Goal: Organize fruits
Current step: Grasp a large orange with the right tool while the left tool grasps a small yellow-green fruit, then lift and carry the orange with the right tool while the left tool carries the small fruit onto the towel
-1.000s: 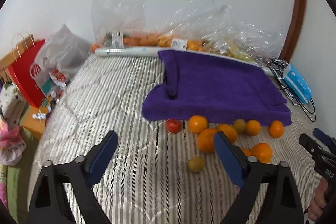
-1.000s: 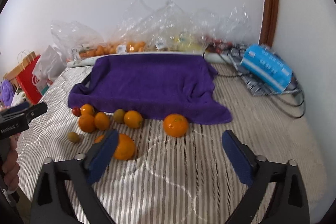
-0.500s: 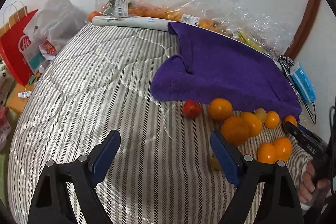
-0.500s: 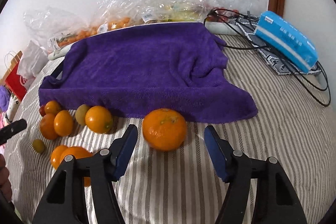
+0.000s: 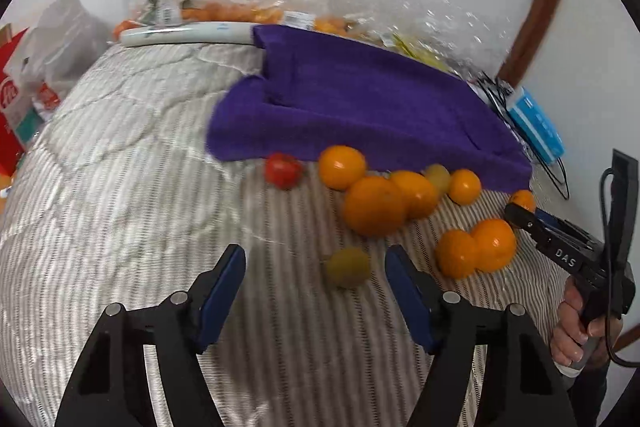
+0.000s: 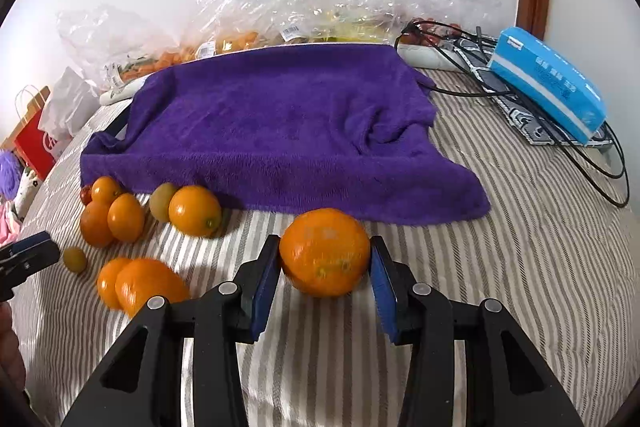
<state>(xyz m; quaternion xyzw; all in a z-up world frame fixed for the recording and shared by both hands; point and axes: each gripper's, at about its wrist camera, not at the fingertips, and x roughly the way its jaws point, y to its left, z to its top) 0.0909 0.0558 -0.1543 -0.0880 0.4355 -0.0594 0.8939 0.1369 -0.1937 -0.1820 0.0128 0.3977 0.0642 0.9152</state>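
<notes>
Several oranges lie on the striped bed in front of a purple towel point(image 6: 280, 123) draped over a tray. My right gripper point(image 6: 325, 259) has its blue pads on both sides of a large orange point(image 6: 325, 251) on the bed, closed onto it. My left gripper point(image 5: 316, 267) is open, just above the bed, with a small green fruit point(image 5: 347, 267) between its fingertips, nearer the right finger. A red tomato point(image 5: 283, 169) and a cluster of oranges point(image 5: 376, 205) lie beyond it. The right gripper point(image 5: 532, 223) also shows in the left wrist view.
Clear plastic bags point(image 6: 320, 3) with more fruit line the wall behind the towel. A blue tissue pack point(image 6: 548, 83) and black cables point(image 6: 580, 147) lie at the right. A red paper bag point(image 5: 12, 99) and a white bag stand left of the bed.
My right gripper moved forward and closed around the large orange. My left gripper dropped and advanced toward the small green fruit, which now sits between its open fingers.
</notes>
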